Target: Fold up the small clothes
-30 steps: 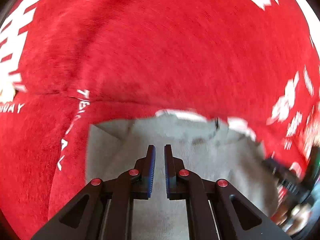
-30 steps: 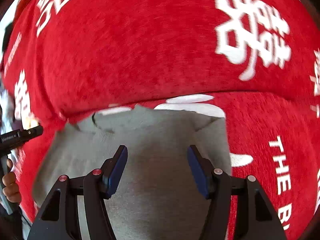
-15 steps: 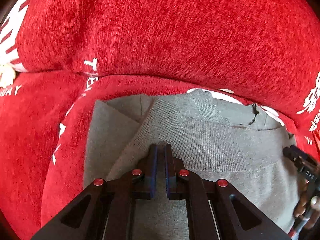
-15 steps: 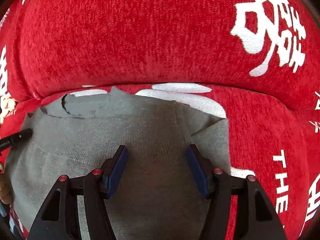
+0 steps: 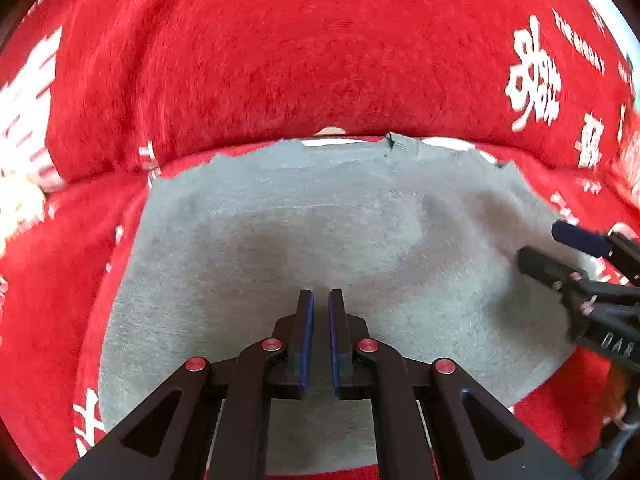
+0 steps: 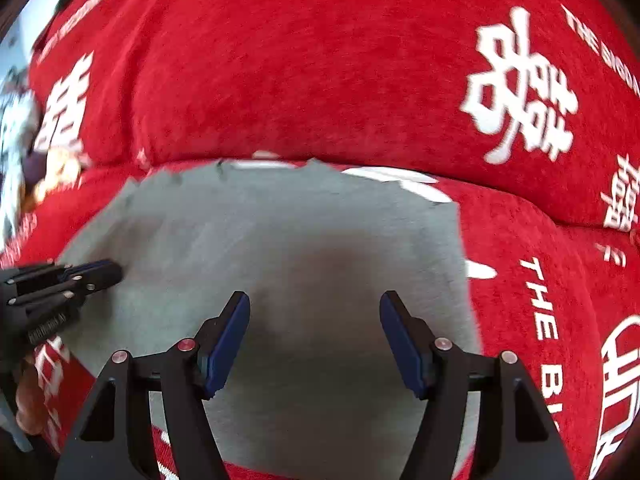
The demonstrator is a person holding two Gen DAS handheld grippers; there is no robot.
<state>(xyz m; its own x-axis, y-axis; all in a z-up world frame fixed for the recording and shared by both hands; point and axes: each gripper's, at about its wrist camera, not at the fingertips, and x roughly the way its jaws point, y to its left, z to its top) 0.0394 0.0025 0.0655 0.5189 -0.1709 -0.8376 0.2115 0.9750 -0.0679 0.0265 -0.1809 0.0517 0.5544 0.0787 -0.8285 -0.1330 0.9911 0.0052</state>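
Observation:
A small grey knit garment (image 5: pixel 304 240) lies flat on a red sofa seat; it also fills the middle of the right wrist view (image 6: pixel 280 248). My left gripper (image 5: pixel 319 300) hovers over its near middle with jaws nearly closed and nothing between them. My right gripper (image 6: pixel 314 304) is open and empty above the garment's right half. The right gripper shows at the right edge of the left wrist view (image 5: pixel 560 248), and the left gripper shows at the left edge of the right wrist view (image 6: pixel 96 274).
The red sofa cover (image 5: pixel 280 60) with white characters and lettering surrounds the garment. A plump red back cushion (image 6: pixel 320 80) rises just behind the garment's far edge. A hand (image 6: pixel 30 396) shows at the lower left of the right wrist view.
The ribbed folded edge that the left gripper held has gone; the garment now lies flat and smooth. Both grippers have pulled back and up, so more of the garment shows.

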